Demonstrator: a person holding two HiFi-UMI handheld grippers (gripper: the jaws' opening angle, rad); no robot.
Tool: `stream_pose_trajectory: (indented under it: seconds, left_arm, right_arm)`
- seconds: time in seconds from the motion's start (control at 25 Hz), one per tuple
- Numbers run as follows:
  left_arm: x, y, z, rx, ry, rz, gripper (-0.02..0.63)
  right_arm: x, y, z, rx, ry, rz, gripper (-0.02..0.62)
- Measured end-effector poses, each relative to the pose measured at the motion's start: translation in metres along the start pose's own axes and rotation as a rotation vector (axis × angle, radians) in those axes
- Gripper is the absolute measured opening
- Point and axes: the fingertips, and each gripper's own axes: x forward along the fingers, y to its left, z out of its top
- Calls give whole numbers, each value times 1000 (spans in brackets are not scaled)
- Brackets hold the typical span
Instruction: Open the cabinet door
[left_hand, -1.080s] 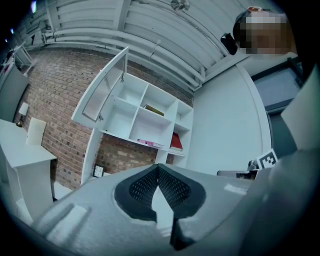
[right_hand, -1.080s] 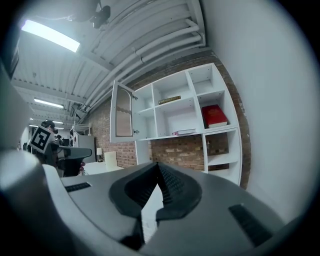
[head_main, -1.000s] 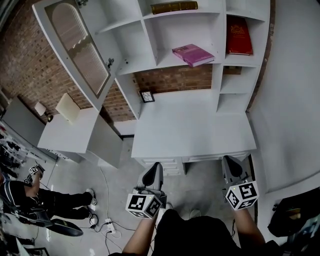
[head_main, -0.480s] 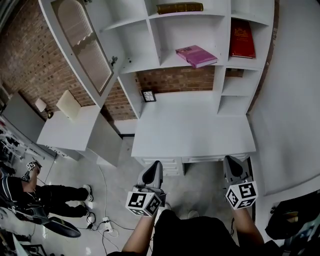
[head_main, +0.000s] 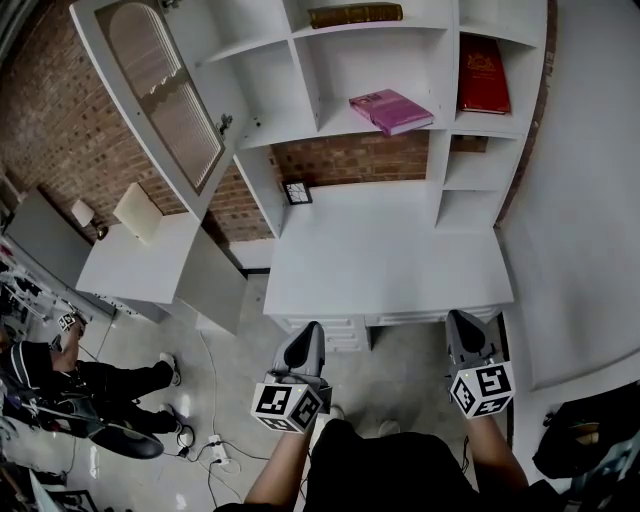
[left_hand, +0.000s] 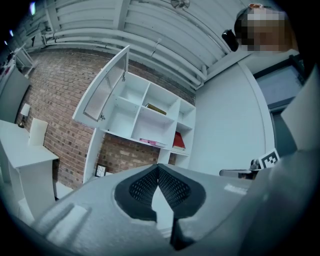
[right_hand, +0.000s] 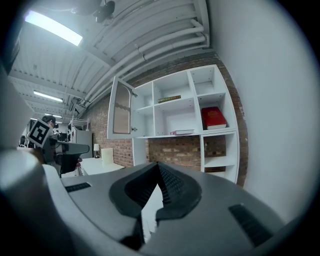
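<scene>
Only the person (head_main: 70, 385) on the floor at left has shifted. My left gripper (head_main: 311, 332) and right gripper (head_main: 461, 322) kept position, jaws closed together, holding nothing. Beyond them lies the white bench (head_main: 390, 255); above its far left, the cabinet door (head_main: 165, 95) stands swung open.

Brick wall (head_main: 50, 130) on the left, white desk (head_main: 385, 250) against it, grey floor (head_main: 400, 370), plain white wall (head_main: 590, 200) right, strip light (right_hand: 52, 27) glowing overhead

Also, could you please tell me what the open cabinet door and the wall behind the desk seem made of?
The cabinet door: white-painted frame, probably wood, around an arched translucent panel, perhaps frosted glass. The wall: bare reddish-brown brick, matte, mortar lines showing.
</scene>
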Motion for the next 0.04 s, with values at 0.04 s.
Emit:
stream_pose_trajectory:
  seconds: [0.04]
  left_arm:
    - [1, 0, 0, 1, 0, 1, 18]
  right_arm:
    - [1, -1, 1, 0, -1, 1, 0]
